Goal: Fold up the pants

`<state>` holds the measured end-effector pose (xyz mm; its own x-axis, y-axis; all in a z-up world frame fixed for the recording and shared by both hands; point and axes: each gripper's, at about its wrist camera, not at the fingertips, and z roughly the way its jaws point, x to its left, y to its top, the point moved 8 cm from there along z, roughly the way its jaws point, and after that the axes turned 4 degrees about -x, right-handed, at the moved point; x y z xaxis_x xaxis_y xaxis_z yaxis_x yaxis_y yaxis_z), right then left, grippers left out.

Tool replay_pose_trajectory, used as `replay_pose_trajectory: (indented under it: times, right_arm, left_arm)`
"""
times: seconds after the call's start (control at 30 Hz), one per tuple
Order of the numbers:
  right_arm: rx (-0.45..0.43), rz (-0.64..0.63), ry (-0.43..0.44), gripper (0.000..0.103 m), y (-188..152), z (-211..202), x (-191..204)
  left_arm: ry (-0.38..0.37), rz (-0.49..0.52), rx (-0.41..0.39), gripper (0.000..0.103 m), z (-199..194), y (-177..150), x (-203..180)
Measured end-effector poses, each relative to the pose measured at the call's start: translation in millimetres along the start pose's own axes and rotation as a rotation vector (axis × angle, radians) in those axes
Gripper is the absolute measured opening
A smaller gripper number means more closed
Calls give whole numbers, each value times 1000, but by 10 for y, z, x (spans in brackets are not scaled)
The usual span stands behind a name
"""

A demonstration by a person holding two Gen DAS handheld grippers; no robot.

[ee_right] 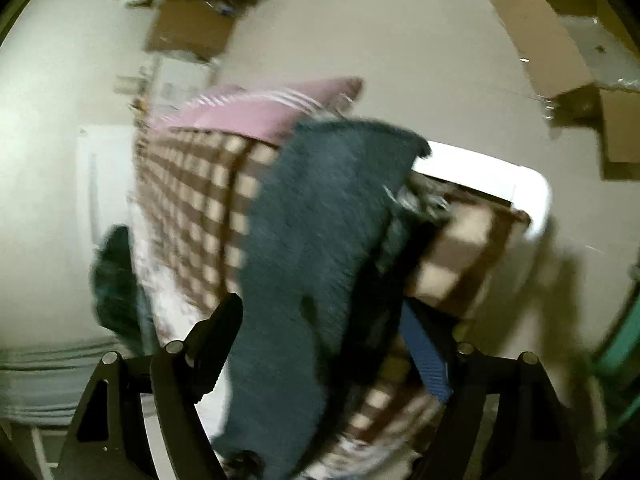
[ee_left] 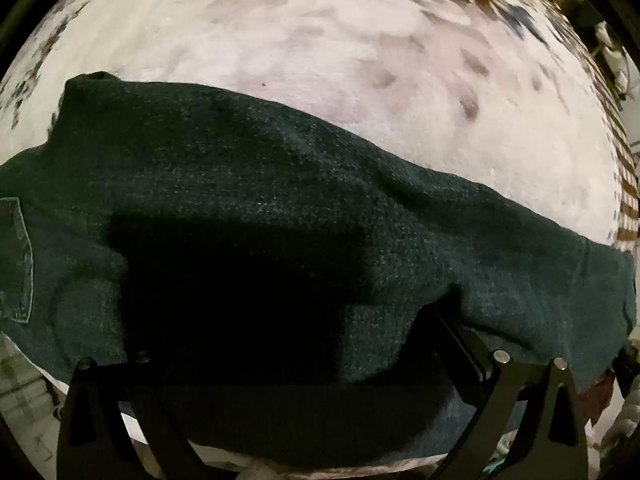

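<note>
Your left gripper (ee_left: 304,344) sits low in the left wrist view, its two dark fingers spread wide, and the pants (ee_left: 280,208) drape straight over the gap between them. The right finger (ee_left: 460,340) pokes up under the near hem of the cloth; the left finger is buried in shadow beneath the fabric. Whether the jaws actually pinch any cloth you cannot tell from here. Ahead of the fingers the dark green denim runs as a broad band, its long axis crosswise to your gripper, higher on your left and sloping down toward your right. A stitched back pocket (ee_left: 16,260) shows at the far left edge. Beyond the pants lies a pale blanket (ee_left: 360,80) with blurred brown spots.

In the right wrist view, your right gripper (ee_right: 320,344) also stands well apart at the jaws, and a length of the pants (ee_right: 320,240) hangs between them, nearer the left finger (ee_right: 216,336). The picture is motion-blurred, so you cannot tell whether the fingers grip it. Here the cloth's long axis runs along your gripper, from between the fingers out ahead to a frayed hem (ee_right: 404,136). Behind it are a brown checked cover (ee_right: 200,192), a pink striped pillow (ee_right: 256,112), and cardboard boxes (ee_right: 552,60) on the floor beyond.
</note>
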<state>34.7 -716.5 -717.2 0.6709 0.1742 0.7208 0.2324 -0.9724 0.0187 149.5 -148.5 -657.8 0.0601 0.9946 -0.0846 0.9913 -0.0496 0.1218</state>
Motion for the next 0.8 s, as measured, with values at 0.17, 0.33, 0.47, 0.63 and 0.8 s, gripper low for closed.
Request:
replay_pose_trajectory:
  times: [0.17, 0.33, 0.47, 0.63, 0.8]
  right_arm:
    - [18, -34, 20, 68, 10, 209, 52]
    - [-15, -66, 91, 43, -2, 212, 272]
    - [-34, -77, 52, 42, 5, 285, 198]
    - [-10, -37, 10, 35, 57, 512, 141]
    - [-71, -131, -40, 9, -13, 324, 438]
  left_arm:
    - [-3, -11, 29, 103, -14, 4, -33]
    - [-69, -109, -35, 103, -235, 109, -22]
    - [-42, -115, -7, 103, -85, 50, 52]
    - [4, -87, -35, 103, -17, 110, 10]
    - [-63, -128, -47, 103, -136, 134, -23]
